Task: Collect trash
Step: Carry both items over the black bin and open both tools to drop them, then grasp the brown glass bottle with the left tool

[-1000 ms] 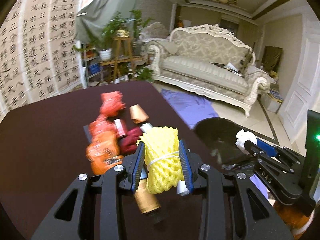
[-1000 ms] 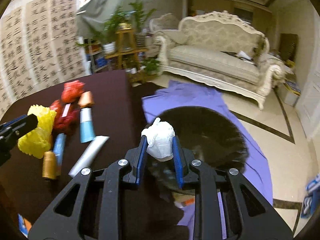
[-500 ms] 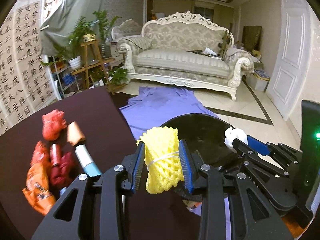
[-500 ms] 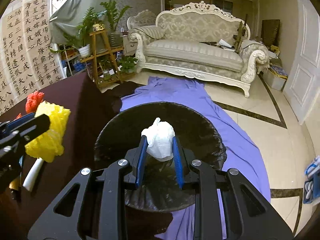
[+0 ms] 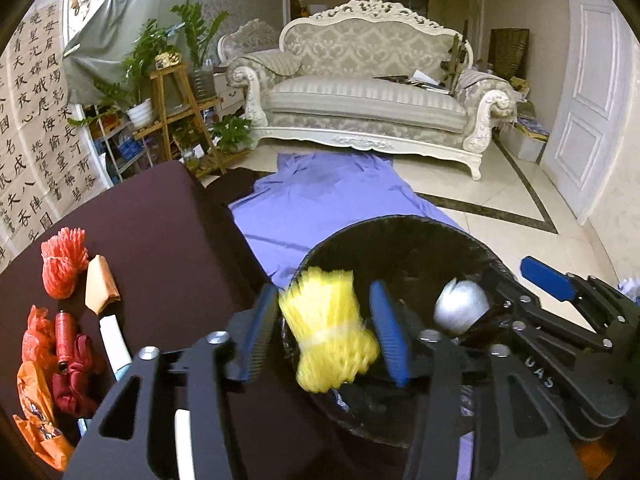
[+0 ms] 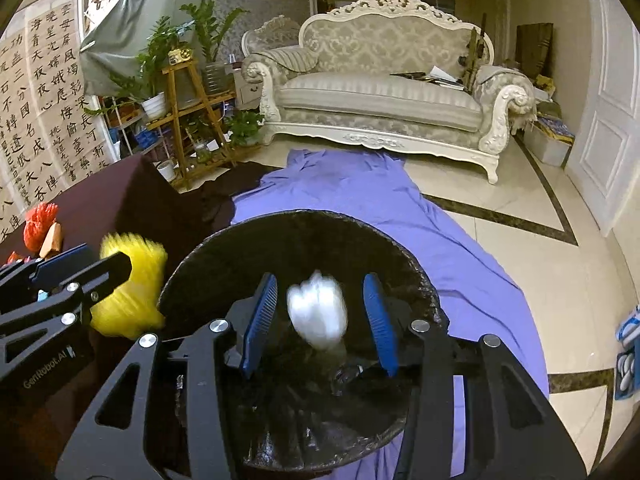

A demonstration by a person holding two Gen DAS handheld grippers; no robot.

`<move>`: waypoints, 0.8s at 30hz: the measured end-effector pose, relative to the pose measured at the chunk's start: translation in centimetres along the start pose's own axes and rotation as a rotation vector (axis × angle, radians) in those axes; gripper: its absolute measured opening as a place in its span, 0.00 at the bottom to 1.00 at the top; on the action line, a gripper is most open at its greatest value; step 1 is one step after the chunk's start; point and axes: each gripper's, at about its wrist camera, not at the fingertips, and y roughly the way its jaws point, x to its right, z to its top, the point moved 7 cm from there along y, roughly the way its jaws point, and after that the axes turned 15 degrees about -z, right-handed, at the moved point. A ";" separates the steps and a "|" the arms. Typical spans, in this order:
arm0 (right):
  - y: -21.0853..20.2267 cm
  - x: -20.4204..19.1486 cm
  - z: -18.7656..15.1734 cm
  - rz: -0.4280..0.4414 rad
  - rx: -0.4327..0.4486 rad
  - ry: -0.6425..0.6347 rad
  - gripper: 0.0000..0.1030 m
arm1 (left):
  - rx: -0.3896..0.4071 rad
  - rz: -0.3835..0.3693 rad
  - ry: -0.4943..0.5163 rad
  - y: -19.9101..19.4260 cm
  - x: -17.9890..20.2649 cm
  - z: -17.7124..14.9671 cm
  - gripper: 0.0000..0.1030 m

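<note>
While both grippers hang over black-lined bin [image 6: 420, 280]: L gripper [image 5: 326, 336] jaws opening, yellow foam net [image 5: 330, 332] loose btwn pads, blurred, at bin's near-left rim. R gripper [image 6: 316, 316] jaws opening, white crumpled wad [image 6: 320, 312] blurred btwn pads w/ gaps both sides, over bin mouth. Red net [image 5: 64, 262], orange wrappers [image 5: 34, 396], tubes [image 5: 114, 340] along left edge of dark table [image 5: 160, 232].

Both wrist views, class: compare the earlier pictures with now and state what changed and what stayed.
Both tongs swung from the table over the black bin. Left tongs are opening off the yellow foam net; right tongs off the white wad. Remaining table trash stayed.
</note>
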 end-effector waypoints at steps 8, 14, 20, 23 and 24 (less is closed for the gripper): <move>-0.3 0.5 0.0 -0.013 -0.013 0.019 0.45 | 0.002 0.017 -0.020 -0.7 -0.7 -0.2 0.67; -1.1 0.3 -0.4 -0.008 -0.015 0.014 0.50 | 0.007 0.021 -0.036 -2.1 -1.1 -0.3 0.69; -3.2 -0.7 -1.2 0.011 -0.009 0.001 0.51 | 0.019 0.046 -0.038 -4.4 -1.5 -1.0 0.69; -4.4 -1.2 -1.7 0.022 -0.004 -0.006 0.51 | 0.020 0.057 -0.048 -5.8 -2.0 -1.8 0.69; -4.9 -1.4 -1.8 0.026 -0.002 -0.009 0.51 | 0.021 0.063 -0.050 -6.2 -2.2 -2.0 0.69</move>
